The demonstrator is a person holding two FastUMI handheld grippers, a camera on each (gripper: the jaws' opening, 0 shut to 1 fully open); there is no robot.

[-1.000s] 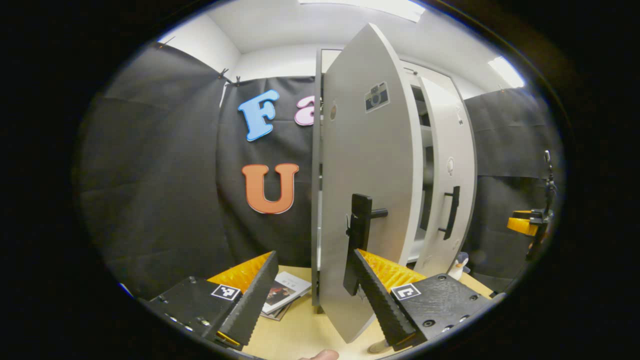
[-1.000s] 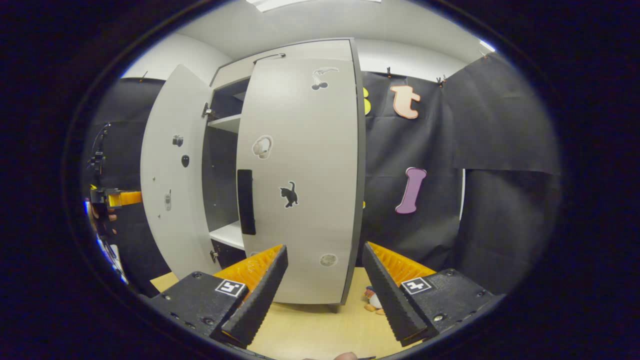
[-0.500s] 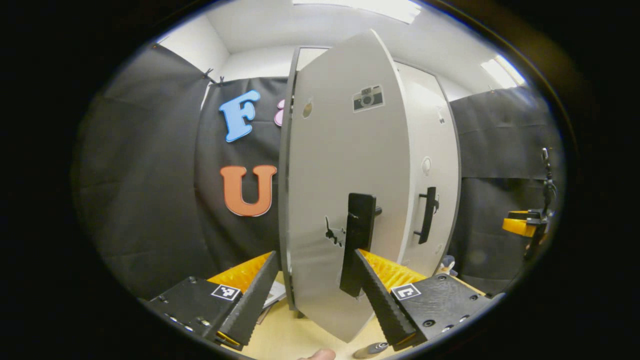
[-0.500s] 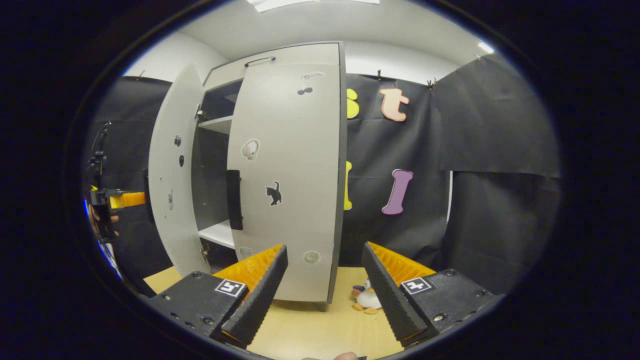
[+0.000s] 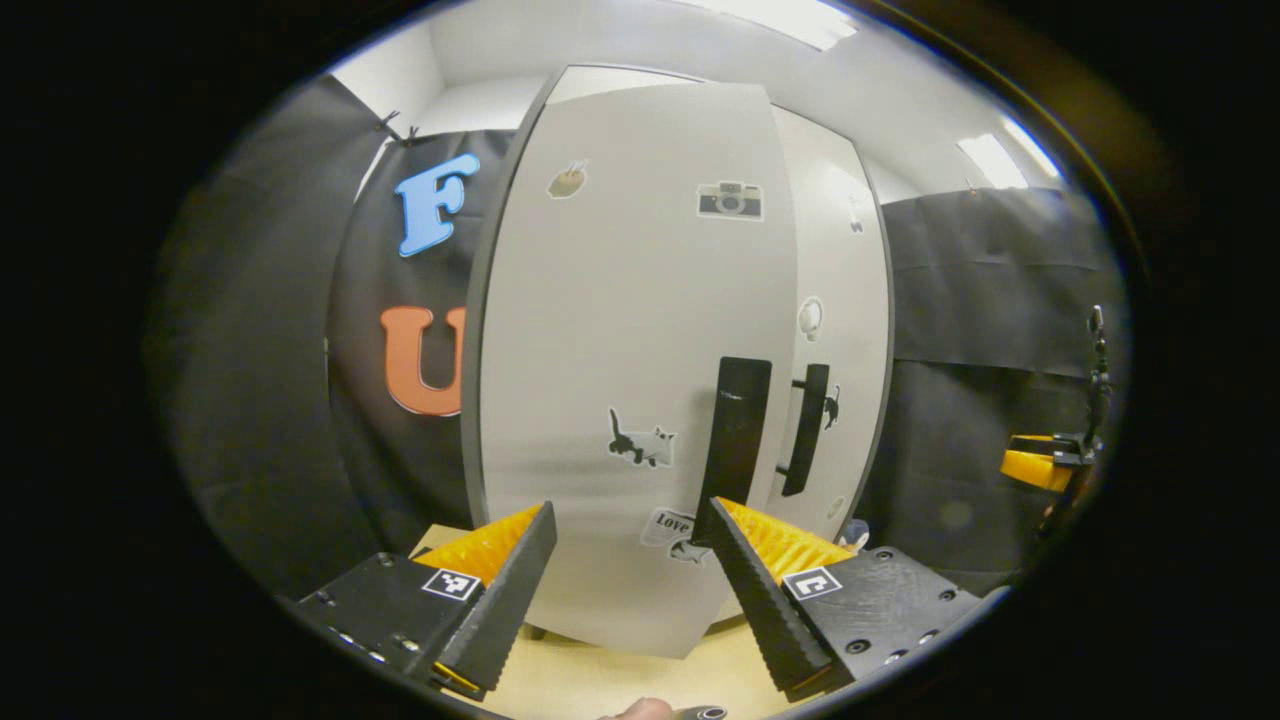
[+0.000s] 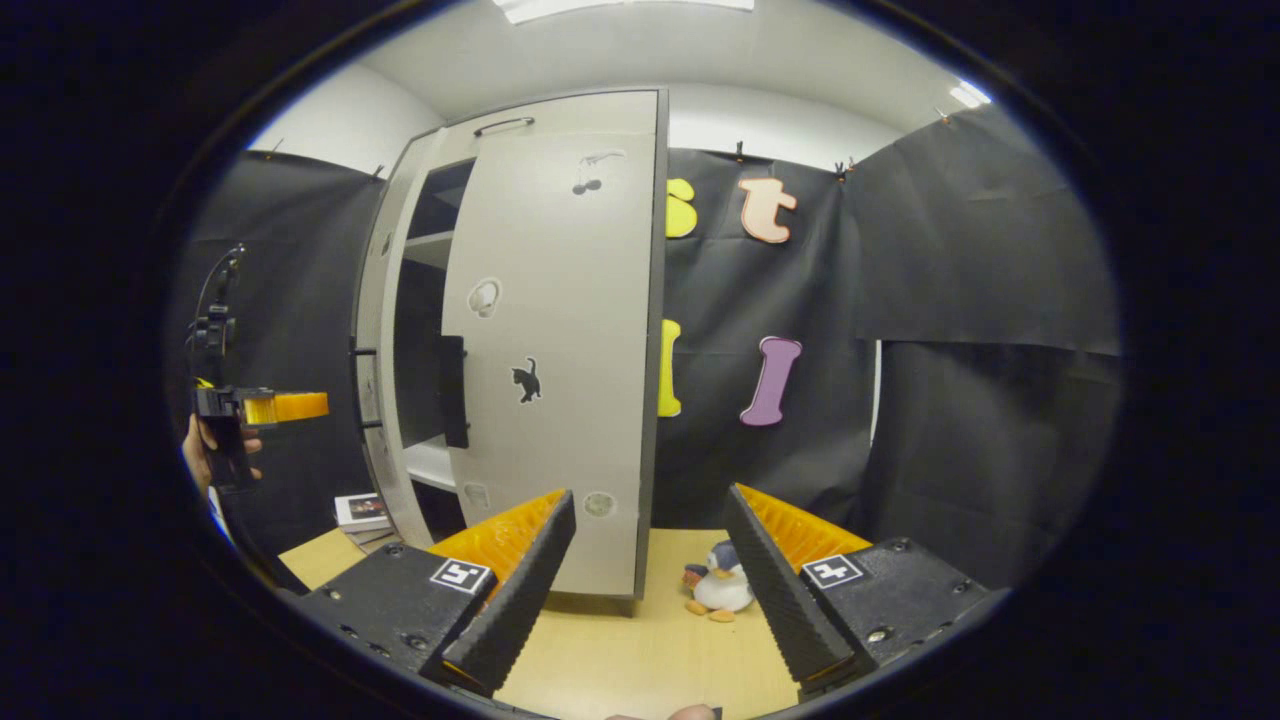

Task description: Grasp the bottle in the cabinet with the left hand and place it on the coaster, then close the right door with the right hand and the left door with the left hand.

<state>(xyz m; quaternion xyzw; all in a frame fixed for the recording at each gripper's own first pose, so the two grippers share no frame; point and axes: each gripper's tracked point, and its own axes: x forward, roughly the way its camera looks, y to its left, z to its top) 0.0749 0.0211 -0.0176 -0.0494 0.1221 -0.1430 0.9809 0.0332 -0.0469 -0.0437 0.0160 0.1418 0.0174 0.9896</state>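
Your left gripper [image 5: 625, 570], fingers spread and holding nothing, faces the pale, stickered left door [image 5: 620, 370], its black handle [image 5: 735, 445] just above the right-hand finger; your right gripper [image 6: 648, 570], likewise spread, faces the right door [image 6: 560, 340].

We see the left door [image 5: 610, 330] as smooth, matt grey board with a glossy black handle [image 5: 735, 440]; beneath the cabinet, the table [image 6: 640, 650] looks like pale wood; the penguin [image 6: 716, 590] looks plush.

The left gripper [image 5: 628, 560] is gaping wide before the cabinet's left door [image 5: 620, 360]; the right gripper [image 6: 650, 560] is gaping too, facing the cabinet.
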